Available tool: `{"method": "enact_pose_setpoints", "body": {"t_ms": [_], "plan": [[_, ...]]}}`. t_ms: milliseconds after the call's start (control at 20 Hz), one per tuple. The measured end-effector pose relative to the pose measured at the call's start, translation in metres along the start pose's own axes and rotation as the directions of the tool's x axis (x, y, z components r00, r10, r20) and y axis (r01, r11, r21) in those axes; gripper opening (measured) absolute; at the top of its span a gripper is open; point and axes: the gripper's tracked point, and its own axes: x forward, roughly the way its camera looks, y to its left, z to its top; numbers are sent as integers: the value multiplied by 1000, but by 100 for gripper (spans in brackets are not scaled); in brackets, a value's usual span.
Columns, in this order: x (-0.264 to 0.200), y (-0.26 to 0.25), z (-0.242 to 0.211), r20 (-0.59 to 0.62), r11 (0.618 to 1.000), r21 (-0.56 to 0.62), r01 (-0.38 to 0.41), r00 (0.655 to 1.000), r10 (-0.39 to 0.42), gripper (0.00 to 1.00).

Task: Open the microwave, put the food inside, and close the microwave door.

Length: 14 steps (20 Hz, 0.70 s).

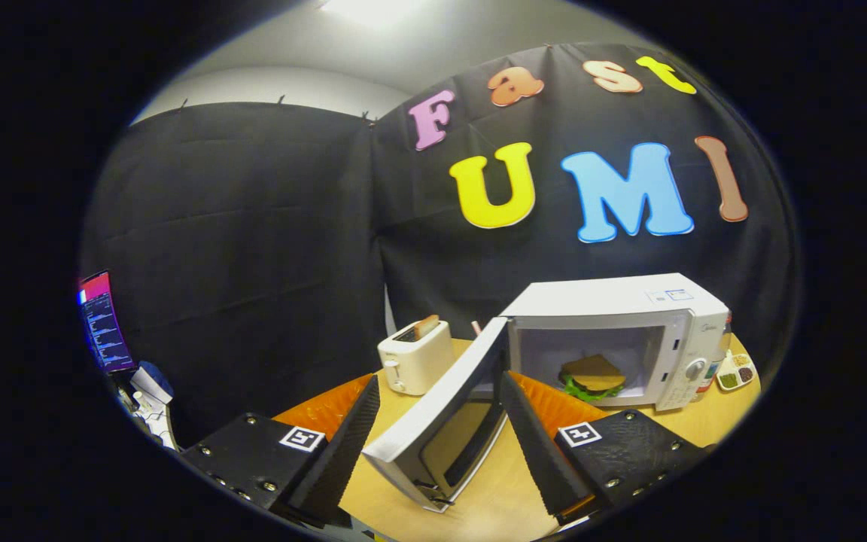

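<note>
2 steps done: sandwich (593, 376) inside microwave (633, 316); its door (445, 410) hangs open between the wide-spread gripper (437, 444) fingers.

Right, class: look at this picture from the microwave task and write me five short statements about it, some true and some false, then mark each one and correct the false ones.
1. The microwave door stands open. True.
2. The sandwich lies on the table beside the toaster. False: it sits inside the microwave.
3. The tongs are open, with the door's free edge between their fingers. True.
4. The toaster is empty. False: a slice of toast sticks up from a slot.
5. The toaster stands beyond the tongs, on the door's side of the microwave. True.
</note>
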Motion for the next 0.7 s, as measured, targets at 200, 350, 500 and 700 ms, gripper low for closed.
{"method": "enact_pose_setpoints", "body": {"t_ms": [200,350,500,700], "plan": [[1,51,-6,3,994,-17,-105,994,105,96],[2,83,-15,-7,983,-39,-178,984,178,97],[6,109,-27,-29,972,-42,-232,973,231,95],[11,135,-54,-95,958,-52,-282,956,276,87]]}}
